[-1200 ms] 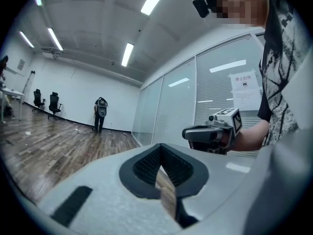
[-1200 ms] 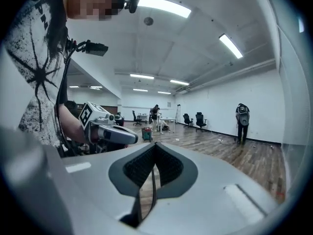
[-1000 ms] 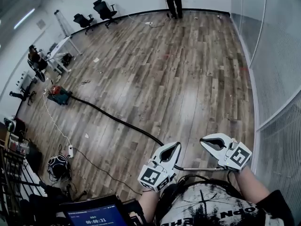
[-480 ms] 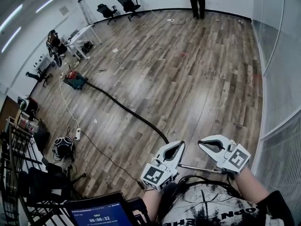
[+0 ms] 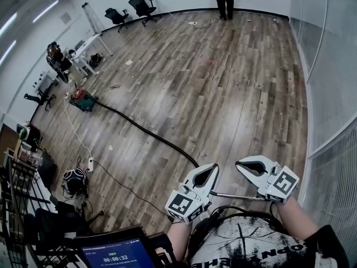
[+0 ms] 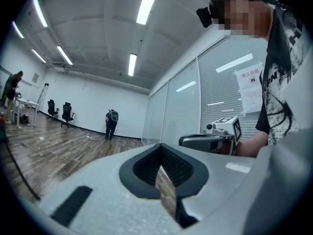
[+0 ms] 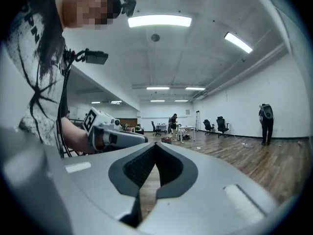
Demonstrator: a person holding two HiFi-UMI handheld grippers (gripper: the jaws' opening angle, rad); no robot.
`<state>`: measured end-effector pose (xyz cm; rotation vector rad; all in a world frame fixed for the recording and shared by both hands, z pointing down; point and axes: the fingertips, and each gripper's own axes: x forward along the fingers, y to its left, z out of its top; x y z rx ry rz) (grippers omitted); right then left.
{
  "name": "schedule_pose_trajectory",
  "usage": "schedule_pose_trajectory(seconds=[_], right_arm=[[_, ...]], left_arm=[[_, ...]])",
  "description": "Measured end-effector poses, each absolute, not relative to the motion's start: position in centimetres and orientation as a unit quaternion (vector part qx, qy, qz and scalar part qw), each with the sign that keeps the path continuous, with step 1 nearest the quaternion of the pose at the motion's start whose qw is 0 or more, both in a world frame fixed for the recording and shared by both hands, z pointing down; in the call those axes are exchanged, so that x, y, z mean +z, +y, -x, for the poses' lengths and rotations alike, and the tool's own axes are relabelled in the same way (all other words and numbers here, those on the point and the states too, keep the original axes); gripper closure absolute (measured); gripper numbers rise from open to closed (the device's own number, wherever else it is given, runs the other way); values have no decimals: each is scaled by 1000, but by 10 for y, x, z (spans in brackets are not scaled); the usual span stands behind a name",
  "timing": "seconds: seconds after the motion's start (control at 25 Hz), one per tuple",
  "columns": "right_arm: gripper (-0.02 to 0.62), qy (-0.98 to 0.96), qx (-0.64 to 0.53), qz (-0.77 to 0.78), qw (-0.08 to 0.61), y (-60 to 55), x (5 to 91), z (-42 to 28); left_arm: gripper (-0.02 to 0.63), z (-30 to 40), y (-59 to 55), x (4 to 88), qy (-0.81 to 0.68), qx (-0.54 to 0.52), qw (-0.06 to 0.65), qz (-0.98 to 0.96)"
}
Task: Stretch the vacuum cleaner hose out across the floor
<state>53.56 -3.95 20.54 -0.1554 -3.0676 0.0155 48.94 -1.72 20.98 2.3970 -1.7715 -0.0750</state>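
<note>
The left gripper (image 6: pixel 160 173) and the right gripper (image 7: pixel 146 180) are both fully closed with nothing between the jaws, tips facing each other (a thin metal rod (image 5: pixel 234 196) spans between them lower down; what holds it is unclear). The black hose (image 5: pixel 139 130) runs from beside the left gripper across open wood floor (image 5: pixel 223 82) to the vacuum cleaner (image 5: pixel 83 100). A glass partition (image 5: pixel 329 94) bounds the right. Against a second ago, the vacuum cleaner sits higher in frame.
</note>
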Motion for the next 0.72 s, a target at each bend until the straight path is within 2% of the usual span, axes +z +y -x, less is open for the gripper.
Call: schedule_pose_trajectory(seconds=[0.2, 0.52, 0.72], right_arm=[[589, -997, -45, 45, 34, -43, 203, -529], [589, -996, -54, 29, 57, -39, 201, -518], [589, -995, -82, 38, 47, -41, 199, -519]], left_arm=[[606, -481, -18, 210, -586, -33, 85, -805], [606, -474, -14, 210, -573, -25, 81, -815], [606, -474, -15, 209, -571, -25, 83, -817]])
